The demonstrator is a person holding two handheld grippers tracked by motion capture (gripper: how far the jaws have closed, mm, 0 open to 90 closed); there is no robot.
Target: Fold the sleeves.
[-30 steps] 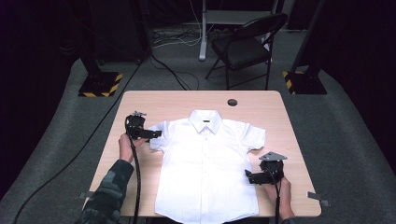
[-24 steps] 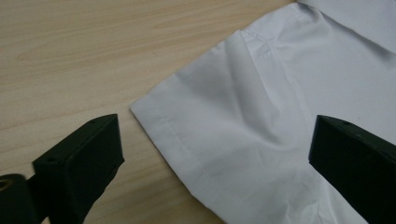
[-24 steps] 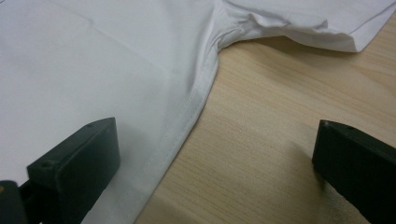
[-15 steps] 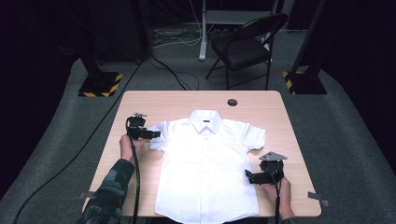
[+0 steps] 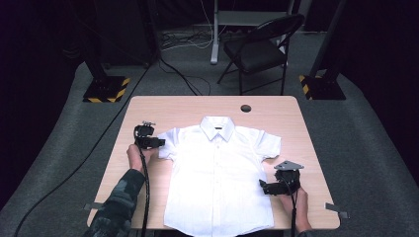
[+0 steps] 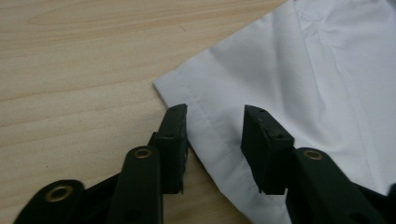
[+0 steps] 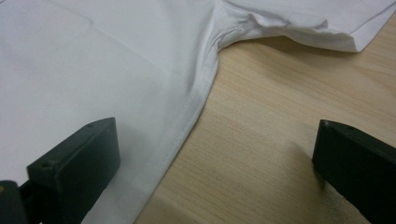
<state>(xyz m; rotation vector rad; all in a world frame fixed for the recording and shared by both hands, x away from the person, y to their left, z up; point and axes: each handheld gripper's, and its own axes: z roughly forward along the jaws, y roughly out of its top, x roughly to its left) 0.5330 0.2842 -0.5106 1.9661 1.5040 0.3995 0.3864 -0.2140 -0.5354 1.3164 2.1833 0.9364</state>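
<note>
A white short-sleeved shirt [image 5: 217,173] lies flat and buttoned on the wooden table [image 5: 188,106], collar at the far side. My left gripper [image 5: 160,143] is at the hem of the shirt's left sleeve [image 6: 224,84]. Its jaws [image 6: 212,126] have just been closing and straddle the hem, with a gap still showing, so it is open. My right gripper [image 5: 262,186] rests low at the shirt's right side. Its jaws [image 7: 210,154] stand wide open across the side seam [image 7: 187,121], one fingertip [image 7: 79,154] over the cloth and the other over bare wood below the right sleeve [image 7: 299,23].
A small dark round disc [image 5: 245,108] sits near the table's far edge. A folding chair [image 5: 262,49] and stands with hazard-striped bases [image 5: 106,91] are on the grey floor behind. Tape strips [image 5: 336,210] mark the table's near corners. Cables trail from both grippers.
</note>
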